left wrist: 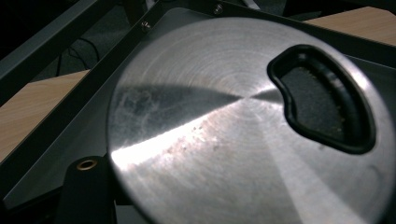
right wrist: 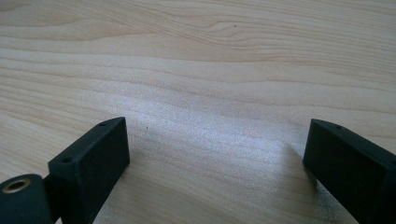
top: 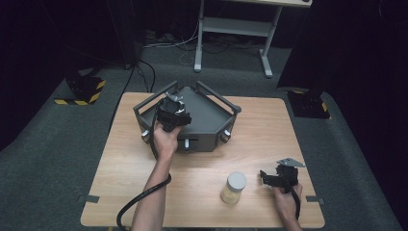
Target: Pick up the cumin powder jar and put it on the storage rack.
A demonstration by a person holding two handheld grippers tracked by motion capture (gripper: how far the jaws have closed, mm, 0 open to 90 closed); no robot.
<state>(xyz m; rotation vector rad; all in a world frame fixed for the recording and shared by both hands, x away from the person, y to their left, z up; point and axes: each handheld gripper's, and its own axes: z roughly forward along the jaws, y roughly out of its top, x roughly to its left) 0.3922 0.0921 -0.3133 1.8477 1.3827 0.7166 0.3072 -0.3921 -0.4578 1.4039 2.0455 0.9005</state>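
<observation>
A round brushed-metal lid [left wrist: 224, 140] with a black-rimmed, bean-shaped opening [left wrist: 322, 107] sits very close in the left gripper view. One black jaw shows at its lower left edge and the other is hidden by the lid. My left gripper [top: 171, 114] is shut on this lid and hovers over the left part of a dark grey framed tray [top: 211, 120]. My right gripper [top: 267, 177] rests low at the table's front right. It stands open [right wrist: 215, 154] with only bare wood between its jaws. A jar [top: 234, 187] with pale contents and a light cap stands just to its left.
The tray has raised rails [left wrist: 70, 51] and knobs on its front wall [top: 186, 143]. The wooden table [top: 260, 130] has bare room to the right of the tray. Beyond the table stand a white desk frame [top: 231, 29] and floor cables.
</observation>
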